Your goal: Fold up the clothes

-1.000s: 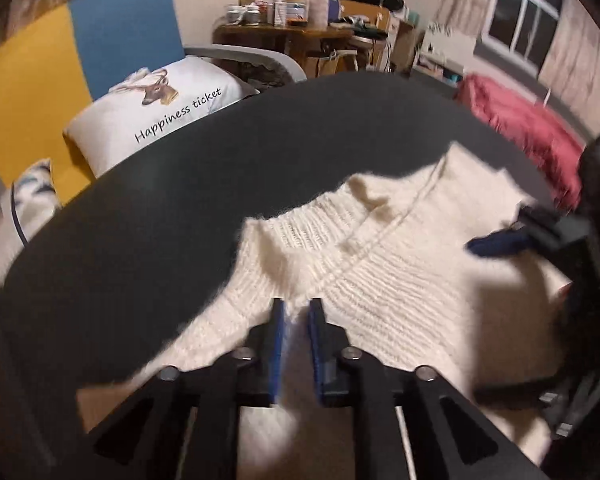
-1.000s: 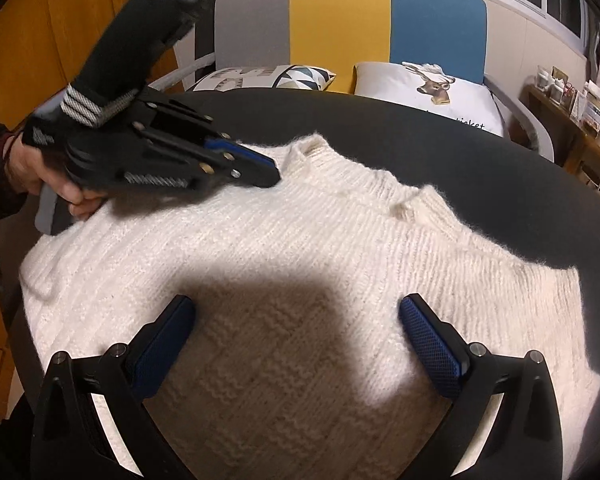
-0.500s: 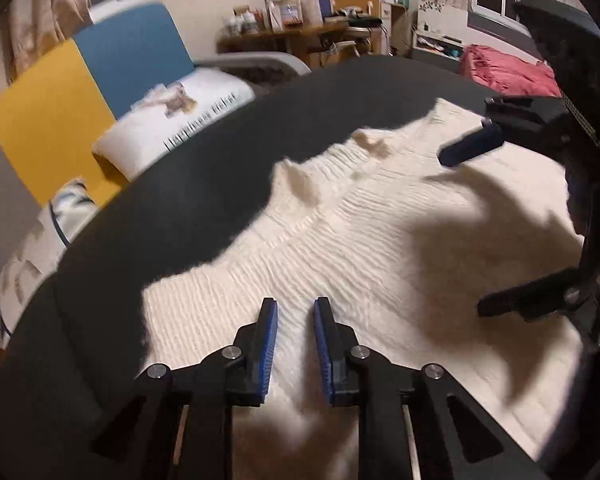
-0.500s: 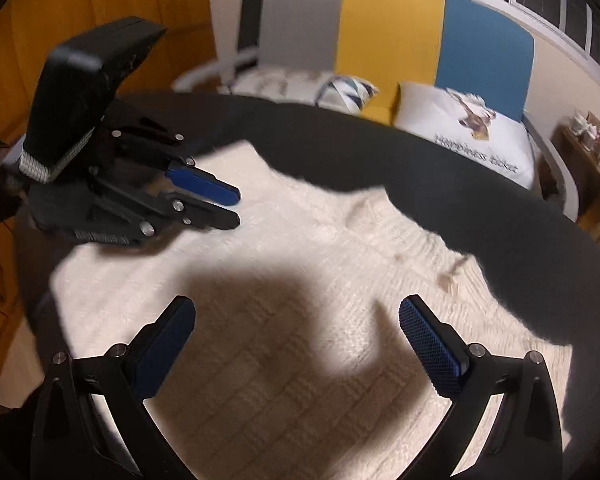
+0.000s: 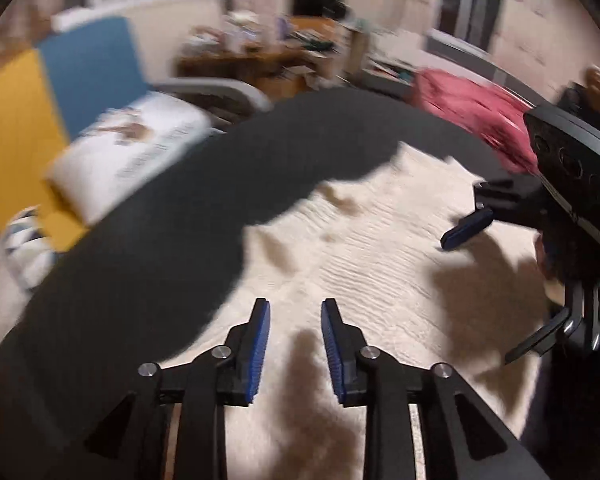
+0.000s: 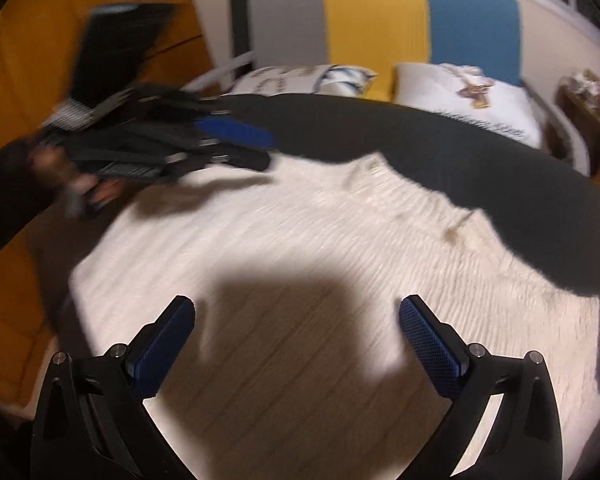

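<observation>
**Both grippers empty above a spread sweater**

A cream knitted sweater (image 6: 324, 280) lies spread flat on a dark round bench (image 6: 480, 160), filling most of the space under and ahead of both pairs of fingers. Its far edge is ragged, with small folds standing up where the knit meets the bare bench surface.

The left gripper (image 5: 294, 344) hangs over the near part of the sweater. Its blue-padded fingers (image 5: 259, 344) stand a narrow gap apart, parallel, and nothing sits between them. Beyond their tips the knit runs up and to the right; to the left of them the bare bench shows. In the right wrist view this gripper appears off to the upper left, blurred, held by a hand (image 6: 80, 184) in a dark sleeve, its tips over the sweater's far left edge.

The right gripper (image 6: 296, 336) is spread wide, its fingers (image 6: 428, 344) far apart, with only the sweater and a broad shadow between them. It grips nothing. From the left wrist view it sits to the right of the left fingers, above the sweater.

Beyond the bench stand a chair (image 6: 380, 16) with grey, yellow and blue panels, and white pillows (image 6: 468, 96). A red blanket (image 5: 472, 108) lies farther off to the right of the left fingers.
</observation>
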Action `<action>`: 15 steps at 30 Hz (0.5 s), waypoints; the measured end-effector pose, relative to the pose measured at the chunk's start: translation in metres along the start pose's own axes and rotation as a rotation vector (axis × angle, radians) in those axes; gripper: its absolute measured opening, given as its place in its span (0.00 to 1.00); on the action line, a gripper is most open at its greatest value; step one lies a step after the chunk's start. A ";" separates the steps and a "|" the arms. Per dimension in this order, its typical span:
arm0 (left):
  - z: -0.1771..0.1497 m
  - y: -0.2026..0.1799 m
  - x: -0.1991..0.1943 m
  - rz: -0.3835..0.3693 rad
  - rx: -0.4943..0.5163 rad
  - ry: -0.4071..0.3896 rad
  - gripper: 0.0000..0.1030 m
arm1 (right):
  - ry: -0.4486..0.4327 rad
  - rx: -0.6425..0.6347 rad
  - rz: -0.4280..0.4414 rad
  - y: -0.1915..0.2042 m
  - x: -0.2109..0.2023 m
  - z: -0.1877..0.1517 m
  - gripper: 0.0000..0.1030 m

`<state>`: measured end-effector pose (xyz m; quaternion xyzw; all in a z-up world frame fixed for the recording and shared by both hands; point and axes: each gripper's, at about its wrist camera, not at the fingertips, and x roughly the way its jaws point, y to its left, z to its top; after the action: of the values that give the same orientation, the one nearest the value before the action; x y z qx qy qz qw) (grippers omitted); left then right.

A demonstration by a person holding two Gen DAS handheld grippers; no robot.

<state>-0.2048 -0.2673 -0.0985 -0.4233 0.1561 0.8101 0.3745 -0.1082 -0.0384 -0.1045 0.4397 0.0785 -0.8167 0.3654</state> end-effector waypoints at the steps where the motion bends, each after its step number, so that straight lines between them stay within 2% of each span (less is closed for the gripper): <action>1: 0.004 0.002 0.006 -0.039 0.019 0.025 0.27 | 0.016 -0.010 0.016 0.001 -0.004 -0.004 1.00; 5: 0.005 0.008 0.031 -0.131 0.070 0.128 0.28 | 0.046 -0.029 0.015 -0.001 -0.012 -0.018 1.00; 7: 0.003 0.009 0.036 -0.139 0.092 0.138 0.28 | 0.052 -0.019 -0.007 -0.008 -0.011 -0.023 1.00; 10: 0.000 -0.005 0.034 -0.061 0.122 0.129 0.27 | 0.021 -0.023 -0.009 -0.016 -0.005 -0.029 1.00; 12: -0.002 -0.015 0.032 -0.002 0.141 0.121 0.07 | -0.014 -0.042 -0.028 -0.015 -0.002 -0.034 1.00; 15: -0.005 -0.031 0.029 0.087 0.170 0.110 0.04 | -0.056 -0.086 -0.065 -0.009 -0.001 -0.041 1.00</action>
<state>-0.1897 -0.2358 -0.1227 -0.4266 0.2627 0.7851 0.3642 -0.0874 -0.0130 -0.1301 0.3978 0.1177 -0.8360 0.3592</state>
